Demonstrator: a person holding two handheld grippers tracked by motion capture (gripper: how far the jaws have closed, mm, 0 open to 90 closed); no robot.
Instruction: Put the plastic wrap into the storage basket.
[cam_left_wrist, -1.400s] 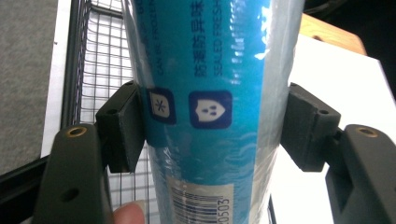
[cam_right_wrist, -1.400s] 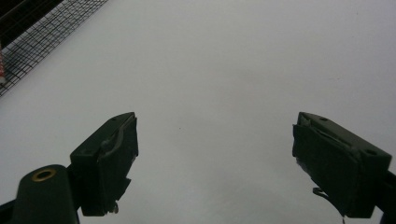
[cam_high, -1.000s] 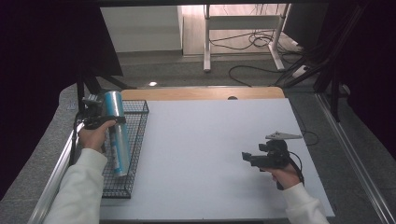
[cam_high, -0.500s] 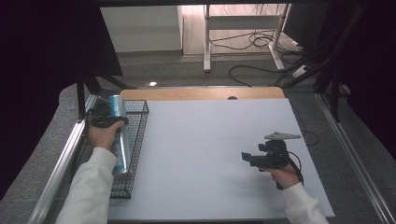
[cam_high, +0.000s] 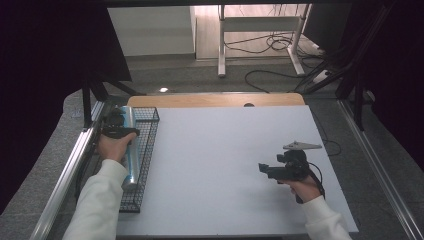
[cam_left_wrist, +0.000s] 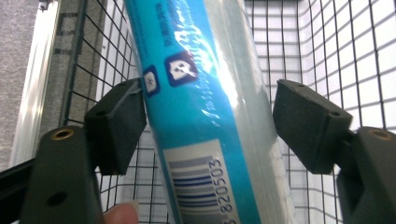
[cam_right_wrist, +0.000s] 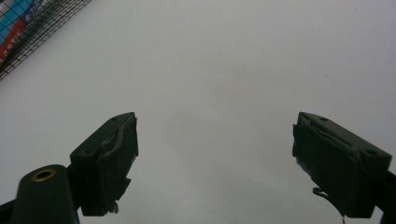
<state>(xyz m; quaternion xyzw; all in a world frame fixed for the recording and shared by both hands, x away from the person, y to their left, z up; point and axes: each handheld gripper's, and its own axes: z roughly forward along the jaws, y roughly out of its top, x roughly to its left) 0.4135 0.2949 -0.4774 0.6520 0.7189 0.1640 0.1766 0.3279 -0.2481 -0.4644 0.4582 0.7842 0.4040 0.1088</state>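
1. Left gripper (cam_left_wrist: 205, 126) sits over the black wire basket (cam_high: 148, 150); its jaws have just been opening, and the long blue-and-clear plastic-wrapped roll (cam_left_wrist: 205, 107) stands between them, touching the left pad, clear of the right.
2. From this gripper, the roll runs lengthwise along the basket, lying inside it.
3. Right gripper (cam_right_wrist: 215, 154) hovers with jaws spread wide over the bare white tabletop (cam_high: 225, 150), well apart from the basket.

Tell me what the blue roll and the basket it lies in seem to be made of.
Blue roll: likely glossy plastic film wrapping; it shows bright glare, wrinkles and a printed barcode. What is inside cannot be told. Basket: apparently thin black metal wire, possibly coated, forming an open square grid.
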